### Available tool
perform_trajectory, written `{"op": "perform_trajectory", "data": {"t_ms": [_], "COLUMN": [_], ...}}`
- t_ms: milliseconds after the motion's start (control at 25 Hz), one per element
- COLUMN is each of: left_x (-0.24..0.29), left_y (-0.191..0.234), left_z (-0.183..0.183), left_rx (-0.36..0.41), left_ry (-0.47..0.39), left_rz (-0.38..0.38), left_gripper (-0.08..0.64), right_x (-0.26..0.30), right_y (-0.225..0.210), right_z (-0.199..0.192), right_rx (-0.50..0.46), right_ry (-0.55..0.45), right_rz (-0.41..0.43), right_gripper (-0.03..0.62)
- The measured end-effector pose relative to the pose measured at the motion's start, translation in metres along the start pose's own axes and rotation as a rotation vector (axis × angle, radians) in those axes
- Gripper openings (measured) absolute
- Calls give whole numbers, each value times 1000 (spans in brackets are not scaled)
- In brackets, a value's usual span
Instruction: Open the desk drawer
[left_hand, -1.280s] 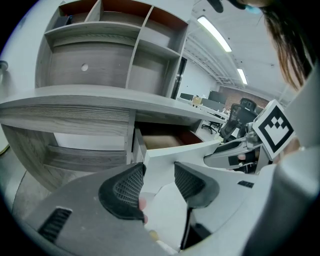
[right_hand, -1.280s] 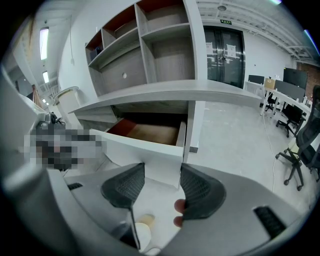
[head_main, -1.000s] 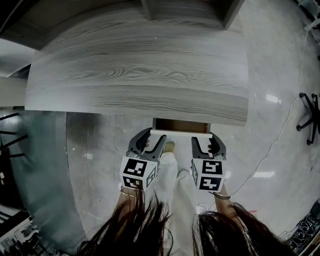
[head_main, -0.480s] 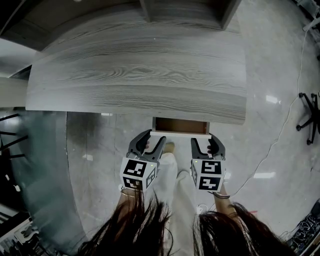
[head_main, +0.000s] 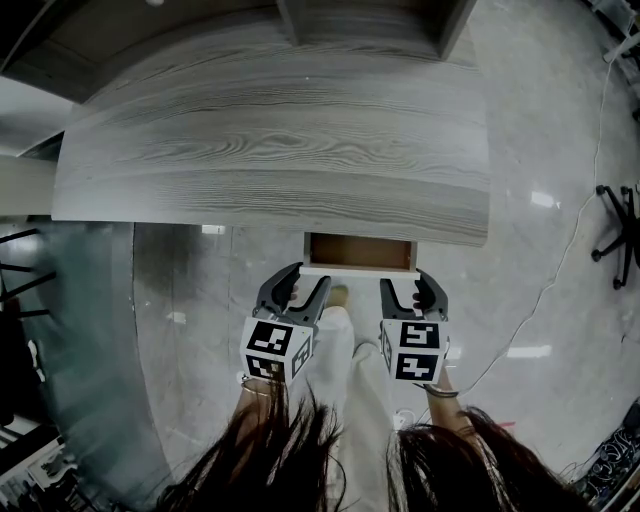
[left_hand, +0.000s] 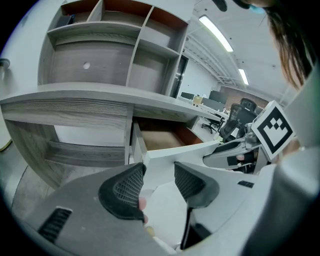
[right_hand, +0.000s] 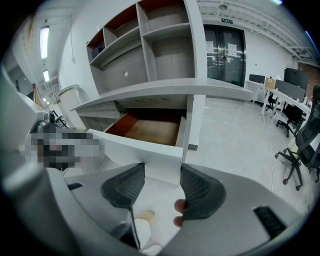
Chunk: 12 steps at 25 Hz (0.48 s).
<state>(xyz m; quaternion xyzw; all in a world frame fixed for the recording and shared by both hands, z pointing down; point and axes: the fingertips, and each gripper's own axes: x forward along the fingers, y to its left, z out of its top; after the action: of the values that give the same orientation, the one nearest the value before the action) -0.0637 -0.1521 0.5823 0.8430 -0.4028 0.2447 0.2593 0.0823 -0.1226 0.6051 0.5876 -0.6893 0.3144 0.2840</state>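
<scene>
Head view: the drawer (head_main: 360, 252), part-open at 12 o'clock under the desk (head_main: 280, 150), is met at its front by the left gripper (head_main: 305, 281) and right gripper (head_main: 407, 285), both with jaws apart, and is best pulled evenly toward 6 o'clock.

The left grey two-jaw gripper with marker cube (head_main: 300, 279) and the right grey two-jaw gripper with marker cube (head_main: 410, 285) are held side by side, level, both pointing forward. Each gripper's black ribbed pads (left_hand: 122, 187) stand apart, clamping nothing.
</scene>
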Motion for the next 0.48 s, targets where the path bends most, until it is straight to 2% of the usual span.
{"op": "perform_trajectory", "data": {"t_ms": [480], "left_x": [-5], "left_y": [-3], "left_z": [-8], "left_rx": [-5], "left_ry": [9], "left_rz": [-1], "left_gripper": [190], "right_x": [-4], "right_y": [2], "right_z": [-8], "right_rx": [1], "right_ry": [11], "right_rz": [-5], "right_gripper": [227]}}
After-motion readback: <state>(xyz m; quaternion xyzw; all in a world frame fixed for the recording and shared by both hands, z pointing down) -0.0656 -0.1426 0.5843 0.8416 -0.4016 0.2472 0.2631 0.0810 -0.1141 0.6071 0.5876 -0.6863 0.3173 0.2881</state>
